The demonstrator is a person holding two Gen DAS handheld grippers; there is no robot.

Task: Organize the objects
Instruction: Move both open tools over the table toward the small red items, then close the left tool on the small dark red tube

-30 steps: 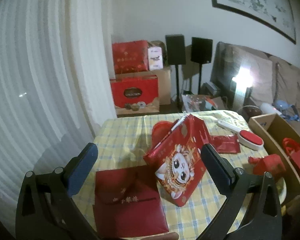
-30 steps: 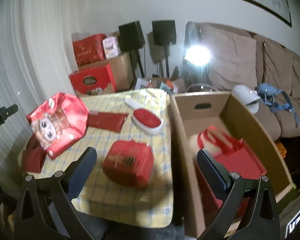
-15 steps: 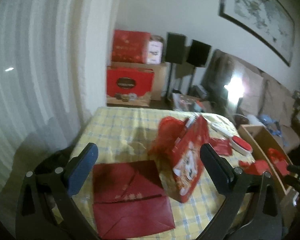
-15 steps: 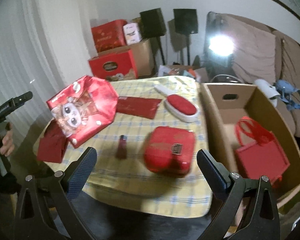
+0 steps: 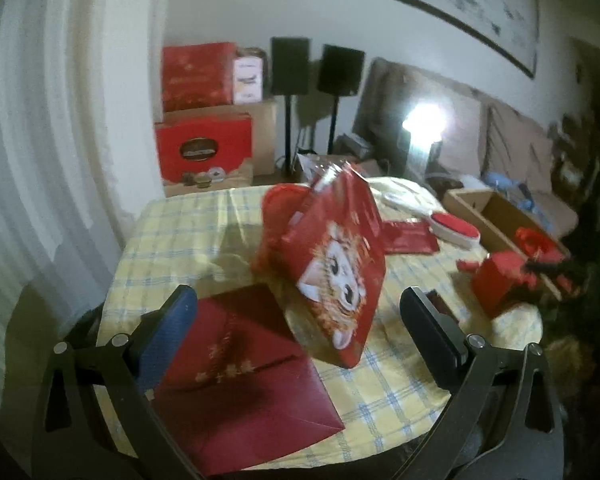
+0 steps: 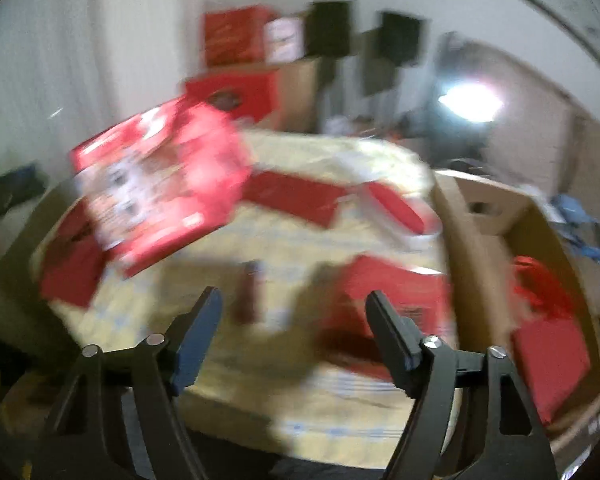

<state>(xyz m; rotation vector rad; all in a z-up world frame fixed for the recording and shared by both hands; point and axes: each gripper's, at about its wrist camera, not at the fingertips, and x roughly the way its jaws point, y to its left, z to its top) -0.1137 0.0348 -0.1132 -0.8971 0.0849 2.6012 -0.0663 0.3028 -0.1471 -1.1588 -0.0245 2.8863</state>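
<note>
Right wrist: red bag (image 6: 548, 344) inside cardboard box (image 6: 484, 200)

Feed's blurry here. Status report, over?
Left gripper open, empty. Right gripper closing, nothing between. Cat gift bag on the table. Path clear.

Each hand carries the same tool. The left gripper (image 5: 296, 314) has 2 black, angular fingers on open triangular frames, with silver screw heads at the joints. Its left finger wears a blue pad, its right finger a black one. The right gripper (image 6: 294, 306) is built alike, though it looks blurred.
</note>
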